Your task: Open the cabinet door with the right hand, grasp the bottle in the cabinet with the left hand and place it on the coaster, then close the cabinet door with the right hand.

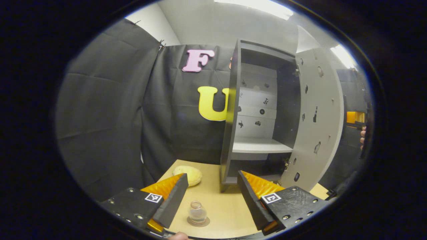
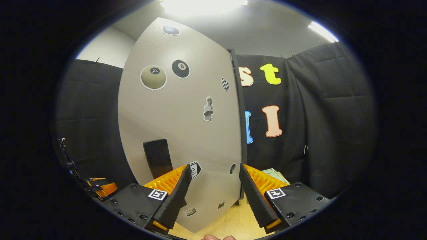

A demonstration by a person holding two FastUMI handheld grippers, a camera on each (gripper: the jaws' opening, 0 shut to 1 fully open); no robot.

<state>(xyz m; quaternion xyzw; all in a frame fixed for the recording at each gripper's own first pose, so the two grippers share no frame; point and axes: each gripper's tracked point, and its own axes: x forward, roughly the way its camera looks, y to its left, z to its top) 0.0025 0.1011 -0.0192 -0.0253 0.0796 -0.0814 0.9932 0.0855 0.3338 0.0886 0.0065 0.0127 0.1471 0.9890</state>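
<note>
Bottle placed; door closing remains.
Small clear glass bottle [image 1: 197, 211] stands on round brown coaster [image 1: 198, 221]; grey stickered cabinet door [image 2: 180, 126] open; left gripper [image 1: 213, 200] and right gripper [image 2: 213, 196] spread, empty.

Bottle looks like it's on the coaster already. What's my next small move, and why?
Probably bring the open right gripper up to the cabinet door and start pushing it shut: the bottle stands on the coaster, the left gripper is open, and the door is wide open.

A pale yellow, rounded bread-like lump [image 1: 187, 174] rests on the light wooden counter [image 1: 227, 206], and in the right gripper view a pale green printed sheet [image 2: 274, 174] lies on the counter's far part.
</note>
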